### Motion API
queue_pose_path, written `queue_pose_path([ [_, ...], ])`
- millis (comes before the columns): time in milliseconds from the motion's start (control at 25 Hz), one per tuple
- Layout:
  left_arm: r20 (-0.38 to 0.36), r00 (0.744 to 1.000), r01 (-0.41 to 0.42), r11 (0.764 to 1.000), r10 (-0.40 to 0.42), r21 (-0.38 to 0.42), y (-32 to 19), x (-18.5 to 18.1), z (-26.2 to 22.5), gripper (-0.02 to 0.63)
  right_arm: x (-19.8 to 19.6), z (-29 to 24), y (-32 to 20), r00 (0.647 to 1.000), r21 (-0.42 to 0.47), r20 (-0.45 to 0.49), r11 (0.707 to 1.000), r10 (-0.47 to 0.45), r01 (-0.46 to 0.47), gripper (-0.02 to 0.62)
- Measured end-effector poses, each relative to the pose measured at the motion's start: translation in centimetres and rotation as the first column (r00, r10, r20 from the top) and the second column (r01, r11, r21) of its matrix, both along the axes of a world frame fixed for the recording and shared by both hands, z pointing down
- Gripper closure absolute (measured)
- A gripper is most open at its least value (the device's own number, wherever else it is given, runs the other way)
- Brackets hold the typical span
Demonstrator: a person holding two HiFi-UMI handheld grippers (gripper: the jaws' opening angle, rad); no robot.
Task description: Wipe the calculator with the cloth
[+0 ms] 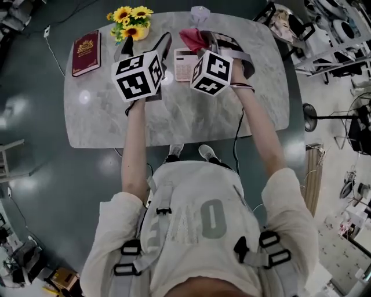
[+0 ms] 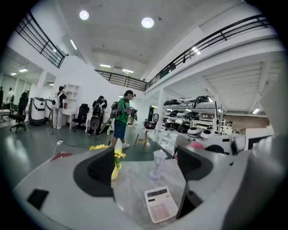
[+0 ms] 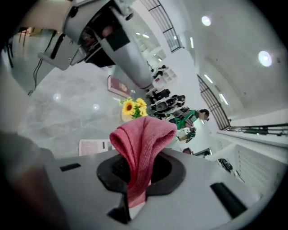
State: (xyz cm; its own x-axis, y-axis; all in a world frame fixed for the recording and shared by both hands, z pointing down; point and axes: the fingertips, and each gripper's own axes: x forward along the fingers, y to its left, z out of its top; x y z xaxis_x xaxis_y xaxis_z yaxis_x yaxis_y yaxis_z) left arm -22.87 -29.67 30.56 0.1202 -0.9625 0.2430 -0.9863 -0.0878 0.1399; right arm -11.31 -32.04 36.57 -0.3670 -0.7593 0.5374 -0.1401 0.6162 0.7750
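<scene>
The pale pink calculator (image 1: 185,64) lies flat on the marble table (image 1: 104,116), between my two grippers. In the left gripper view the calculator (image 2: 161,204) shows low between the jaws of my left gripper (image 2: 144,168), which stands open and empty above the table. My right gripper (image 3: 139,173) is shut on a red cloth (image 3: 141,148), whose folded end bulges out past the jaws. From the head view that cloth (image 1: 194,37) hangs just beyond the calculator's far right corner. The calculator (image 3: 94,146) lies below and left of the cloth.
A yellow pot of sunflowers (image 1: 132,23) and a dark red book (image 1: 87,52) stand at the table's far left. A small clear glass (image 1: 200,14) stands at the far edge. People and equipment racks fill the hall behind (image 2: 121,119).
</scene>
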Motion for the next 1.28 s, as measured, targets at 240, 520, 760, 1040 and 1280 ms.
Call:
queue_pose_path([
  [240, 0.039, 0.998, -0.053, 0.969, 0.045, 0.243, 4.2, 3.8, -8.3, 0.372, 3.9, -9.1, 2.7, 0.942, 0.096, 0.330, 0.991, 0.052, -0.088, 0.540],
  [520, 0.062, 0.998, 0.006, 0.913, -0.034, 0.407, 10.0, 6.1, -11.3, 0.562, 7.8, -12.8, 8.0, 0.822, 0.153, 0.567, 0.973, 0.059, -0.176, 0.540],
  [760, 0.168, 0.982, 0.009, 0.913, -0.084, 0.407, 12.9, 7.0, -10.0, 0.584, 10.0, -11.7, 11.8, 0.710, 0.075, 0.694, 0.969, 0.119, -0.236, 0.540],
  [1040, 0.201, 0.976, 0.001, 0.923, -0.085, 0.384, 13.3, 6.8, -8.3, 0.584, 10.8, -8.8, 13.5, 0.565, -0.118, 0.793, 0.967, 0.228, -0.224, 0.541],
  [1280, 0.205, 0.975, -0.005, 0.924, -0.080, 0.383, 13.3, 6.5, -8.0, 0.584, 10.8, -8.9, 13.6, 0.542, -0.131, 0.806, 0.965, 0.236, -0.225, 0.541],
])
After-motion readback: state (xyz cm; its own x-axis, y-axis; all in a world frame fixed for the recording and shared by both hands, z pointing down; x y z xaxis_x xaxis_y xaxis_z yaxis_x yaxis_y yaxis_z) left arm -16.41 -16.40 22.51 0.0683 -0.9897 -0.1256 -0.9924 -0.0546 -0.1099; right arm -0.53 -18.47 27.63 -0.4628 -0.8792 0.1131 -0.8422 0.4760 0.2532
